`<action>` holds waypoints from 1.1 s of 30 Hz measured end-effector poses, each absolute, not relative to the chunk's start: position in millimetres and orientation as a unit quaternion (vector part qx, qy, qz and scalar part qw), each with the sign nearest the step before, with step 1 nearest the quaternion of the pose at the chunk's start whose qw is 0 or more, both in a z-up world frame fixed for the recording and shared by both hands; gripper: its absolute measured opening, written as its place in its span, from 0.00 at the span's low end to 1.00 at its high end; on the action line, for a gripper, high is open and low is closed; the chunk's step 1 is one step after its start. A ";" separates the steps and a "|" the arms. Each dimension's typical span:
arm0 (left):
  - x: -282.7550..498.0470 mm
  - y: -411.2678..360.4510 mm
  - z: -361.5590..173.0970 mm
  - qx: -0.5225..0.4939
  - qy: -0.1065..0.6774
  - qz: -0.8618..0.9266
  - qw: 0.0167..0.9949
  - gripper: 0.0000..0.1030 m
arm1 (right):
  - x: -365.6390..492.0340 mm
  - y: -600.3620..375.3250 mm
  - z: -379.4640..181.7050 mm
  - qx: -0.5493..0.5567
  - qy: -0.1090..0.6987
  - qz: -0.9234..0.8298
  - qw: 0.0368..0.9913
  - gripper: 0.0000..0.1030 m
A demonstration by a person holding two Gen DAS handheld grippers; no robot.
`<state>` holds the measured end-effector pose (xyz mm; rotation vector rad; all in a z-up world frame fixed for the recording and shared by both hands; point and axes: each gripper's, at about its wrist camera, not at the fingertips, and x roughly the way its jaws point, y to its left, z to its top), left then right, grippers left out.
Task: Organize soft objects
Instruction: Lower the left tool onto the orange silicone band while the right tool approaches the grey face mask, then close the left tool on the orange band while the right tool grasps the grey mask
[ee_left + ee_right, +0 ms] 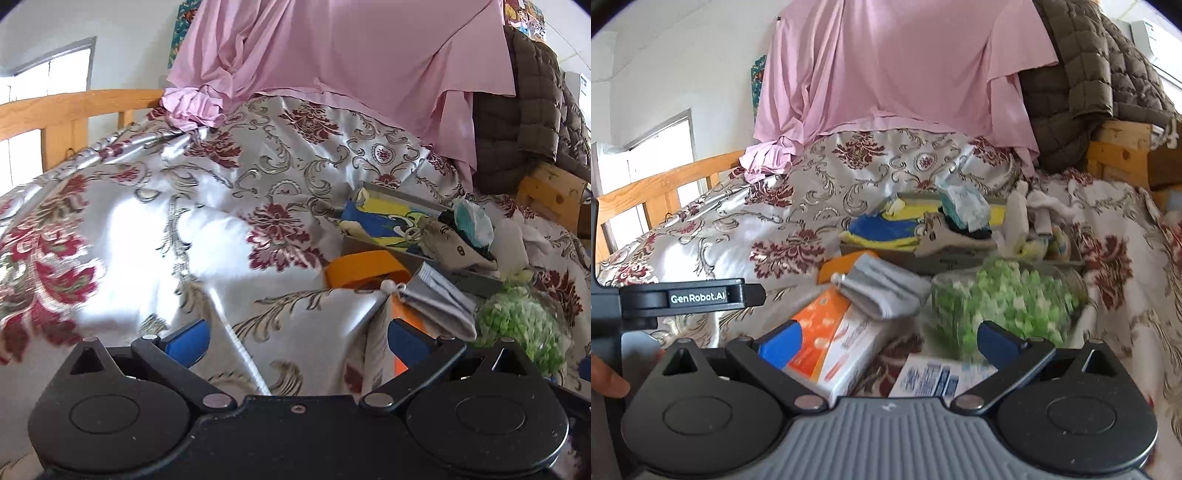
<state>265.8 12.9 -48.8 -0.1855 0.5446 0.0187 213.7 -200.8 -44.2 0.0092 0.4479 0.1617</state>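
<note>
Currently both grippers are sitting with jaws spread wide, nothing between the blue pads. Left gripper [297, 341] is hovering over the floral satin bedspread [155, 229], with a white cord [236, 339] running up between its fingers. Right gripper [886, 341] is hanging over the clutter: an orange-and-white box [831, 339] is lying just beside its left finger [781, 345], and a blue-printed white packet [931, 378] is lying low between the fingers. Folded grey socks [879, 291] are resting on the top end of that box, touching it, with an orange ring-shaped piece [364, 271] just behind. A clear bag of green-and-white bits [1008, 299] is sitting right of the socks, near the right finger. Behind all this a shallow grey tray [476, 282] is holding soft items: a blue-and-yellow cartoon cloth [882, 227], a beige printed pouch [454, 245] and a crumpled teal-and-white pack [964, 205], piled in contact. White fabric pieces [1034, 210] are lying beside the tray's right end. A pink sheet [886, 74] is hanging behind the bed, and a brown quilted jacket [1082, 74] is draped at right. Part of a hand [607, 380] is showing at the right view's left edge. Both frames are motion-blurred.
</note>
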 end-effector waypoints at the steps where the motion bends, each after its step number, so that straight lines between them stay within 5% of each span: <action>1: 271.0 12.8 -48.3 -0.094 0.269 0.005 0.959 0.99 | 219.3 -201.0 -45.0 0.001 0.220 0.083 0.972 1.00; 33: 476.1 3.2 -76.1 -0.164 0.385 -0.173 0.891 0.99 | 343.9 -176.6 -72.2 -0.045 0.243 0.209 0.946 0.94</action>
